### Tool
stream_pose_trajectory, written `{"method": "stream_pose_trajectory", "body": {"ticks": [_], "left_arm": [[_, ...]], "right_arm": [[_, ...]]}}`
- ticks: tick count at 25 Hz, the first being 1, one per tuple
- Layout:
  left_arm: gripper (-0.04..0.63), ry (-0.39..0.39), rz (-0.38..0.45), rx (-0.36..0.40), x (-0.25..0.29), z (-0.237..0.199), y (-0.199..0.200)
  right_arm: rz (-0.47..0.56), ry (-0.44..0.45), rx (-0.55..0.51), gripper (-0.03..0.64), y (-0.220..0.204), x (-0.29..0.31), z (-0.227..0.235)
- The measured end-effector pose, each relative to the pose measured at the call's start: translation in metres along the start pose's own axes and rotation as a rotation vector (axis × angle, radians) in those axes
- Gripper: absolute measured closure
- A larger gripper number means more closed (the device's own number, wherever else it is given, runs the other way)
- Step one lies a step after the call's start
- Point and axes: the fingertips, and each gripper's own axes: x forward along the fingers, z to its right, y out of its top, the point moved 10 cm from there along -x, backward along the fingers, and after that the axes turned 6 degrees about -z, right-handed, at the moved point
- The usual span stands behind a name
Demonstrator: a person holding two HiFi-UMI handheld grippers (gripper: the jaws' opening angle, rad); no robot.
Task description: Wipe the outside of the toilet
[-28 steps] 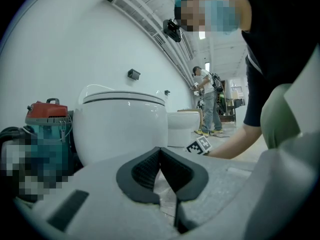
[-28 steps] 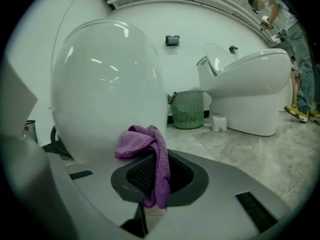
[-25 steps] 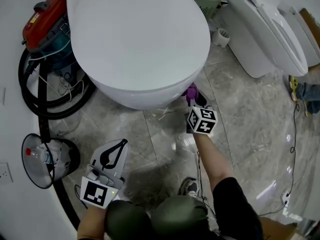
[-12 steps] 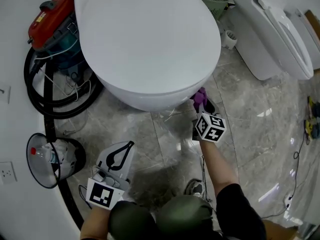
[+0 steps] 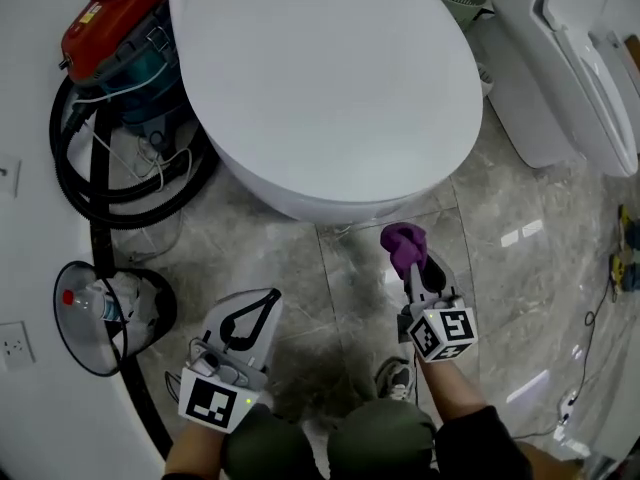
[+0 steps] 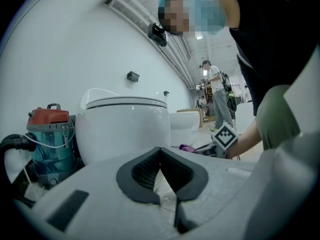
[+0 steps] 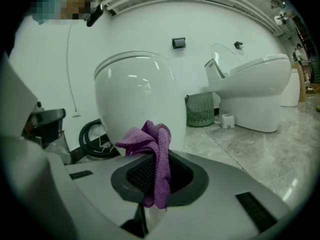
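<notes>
A white egg-shaped toilet (image 5: 320, 78) with its lid down fills the top of the head view; it stands ahead in the left gripper view (image 6: 125, 126) and the right gripper view (image 7: 137, 96). My right gripper (image 5: 412, 261) is shut on a purple cloth (image 5: 403, 245), held above the floor a short way off the toilet's front. The cloth (image 7: 152, 151) bunches out of the jaws. My left gripper (image 5: 250, 316) hangs low at the left, shut and holding nothing, away from the toilet.
A red and teal vacuum cleaner (image 5: 120, 38) with a black hose (image 5: 100, 183) lies left of the toilet. A clear bin (image 5: 105, 313) sits by the wall. A second white toilet (image 5: 580, 78) stands at the right, a green basket (image 7: 200, 109) between them.
My right gripper has pulled back from the toilet's front underside toward me, carrying the purple cloth. The view shifted left and down; the left gripper stayed put.
</notes>
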Motion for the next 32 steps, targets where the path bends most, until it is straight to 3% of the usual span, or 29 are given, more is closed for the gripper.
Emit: {"method": "stream_pose_trajectory", "body": {"ticks": [4, 8, 12, 20, 29, 32], "left_arm": [[0.592, -0.014, -0.03, 0.006, -0.011, -0.002, 0.009], [0.592, -0.017, -0.081, -0.022, -0.022, -0.006, 0.018], [0.592, -0.009, -0.098, -0.059, -0.035, -0.012, 0.045], [0.592, -0.024, -0.116, -0.125, -0.074, -0.017, 0.142], [0.592, -0.024, -0.139, -0.165, -0.12, -0.017, 0.276], [0.592, -0.024, -0.203, -0.177, -0.135, -0.016, 0.322]], "right_arm": [[-0.037, 0.075, -0.031, 0.575, 0.006, -0.029, -0.03], [-0.101, 0.146, 0.012, 0.575, 0.005, -0.044, -0.073], [-0.127, 0.152, 0.054, 0.575, 0.025, -0.062, -0.111], [-0.17, 0.089, 0.175, 0.575, 0.115, -0.125, -0.155], [-0.162, 0.057, 0.194, 0.575, 0.245, -0.207, -0.185], [-0.145, 0.049, 0.191, 0.575, 0.292, -0.231, -0.191]]}}
